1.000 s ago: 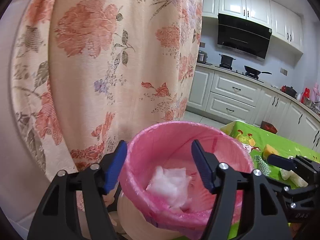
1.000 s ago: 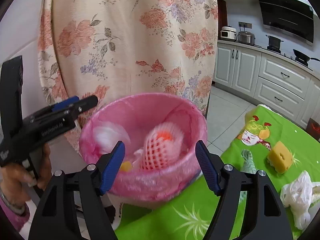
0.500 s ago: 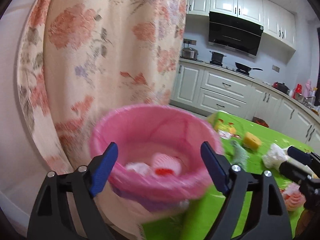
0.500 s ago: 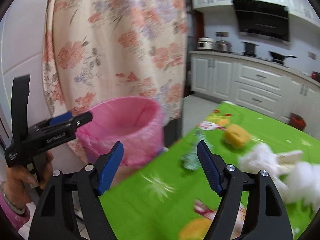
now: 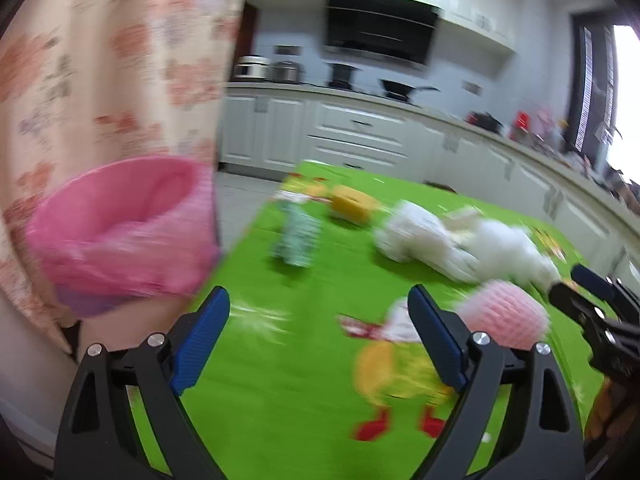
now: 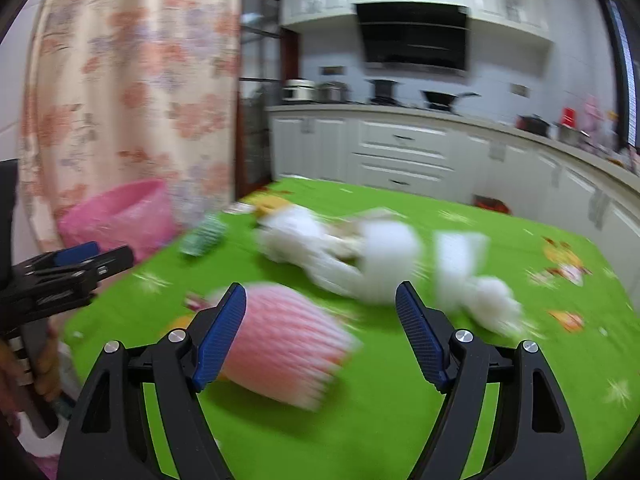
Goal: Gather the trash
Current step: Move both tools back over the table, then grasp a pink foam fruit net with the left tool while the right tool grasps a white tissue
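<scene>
Both grippers have swung away from the pink-lined bin [image 5: 120, 232], now at the table's [image 5: 304, 360] left edge. The left gripper [image 5: 320, 336] and right gripper [image 6: 320, 336] hang wide apart, empty, above bare green cloth. Ribbed pink foam netting [image 6: 280, 344] and crumpled white bags [image 6: 360, 260] lie ahead.

open left tongs [image 5: 318, 330] over green tablecloth [image 5: 288, 392], pink-lined bin [image 5: 120, 236] at left

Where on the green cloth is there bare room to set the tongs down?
Two bare patches on the cloth: the near right corner, in front of the white bags; and the near left edge, between the bin and the yellow print. The middle and far end are crowded: bags, pink foam net, green wrapper, sponge.
</scene>
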`<state>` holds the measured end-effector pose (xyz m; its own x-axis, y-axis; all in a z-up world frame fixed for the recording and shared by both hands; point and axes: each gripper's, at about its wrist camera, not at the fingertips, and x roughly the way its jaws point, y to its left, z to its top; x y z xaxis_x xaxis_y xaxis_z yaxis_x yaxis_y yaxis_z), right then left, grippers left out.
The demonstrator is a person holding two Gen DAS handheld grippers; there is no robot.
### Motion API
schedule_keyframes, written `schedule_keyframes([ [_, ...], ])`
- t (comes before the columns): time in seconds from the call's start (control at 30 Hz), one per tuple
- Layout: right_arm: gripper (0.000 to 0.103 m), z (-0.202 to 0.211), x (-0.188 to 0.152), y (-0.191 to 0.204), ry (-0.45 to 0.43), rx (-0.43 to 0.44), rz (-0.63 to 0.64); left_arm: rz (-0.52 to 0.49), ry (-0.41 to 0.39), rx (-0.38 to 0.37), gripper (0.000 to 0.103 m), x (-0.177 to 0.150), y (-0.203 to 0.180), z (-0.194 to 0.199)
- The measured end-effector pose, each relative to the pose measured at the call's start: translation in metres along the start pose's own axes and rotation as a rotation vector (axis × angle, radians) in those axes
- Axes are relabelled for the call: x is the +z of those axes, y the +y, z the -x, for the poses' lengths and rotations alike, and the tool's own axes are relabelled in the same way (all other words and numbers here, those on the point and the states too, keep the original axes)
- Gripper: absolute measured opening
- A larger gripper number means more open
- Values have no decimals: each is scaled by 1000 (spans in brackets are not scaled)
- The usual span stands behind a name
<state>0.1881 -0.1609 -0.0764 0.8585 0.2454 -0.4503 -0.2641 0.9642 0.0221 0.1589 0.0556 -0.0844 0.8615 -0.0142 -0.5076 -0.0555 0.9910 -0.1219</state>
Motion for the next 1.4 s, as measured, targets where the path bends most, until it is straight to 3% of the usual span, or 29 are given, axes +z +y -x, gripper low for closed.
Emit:
schedule_keyframes([
  [0.3, 73, 6, -25, -94, 55, -176, -154, -146, 58, -159, 88, -21, -100, -13],
  [0.53, 73, 0, -38, -139, 109, -223, -249, -179, 92, -170, 88, -21, -145, -38],
  [0.8, 75, -28, -28, -143, 169, -211, -220, -142, 123, -143, 87, -16, -151, -61],
  [1.13, 75, -74, -12, -159, 260, -217, -234, -174, 116, -93, 87, 3, -163, -98],
  [1.4, 71, -96, -2, -147, 302, -197, -170, -172, 140, -99, 82, 13, -172, -119],
])
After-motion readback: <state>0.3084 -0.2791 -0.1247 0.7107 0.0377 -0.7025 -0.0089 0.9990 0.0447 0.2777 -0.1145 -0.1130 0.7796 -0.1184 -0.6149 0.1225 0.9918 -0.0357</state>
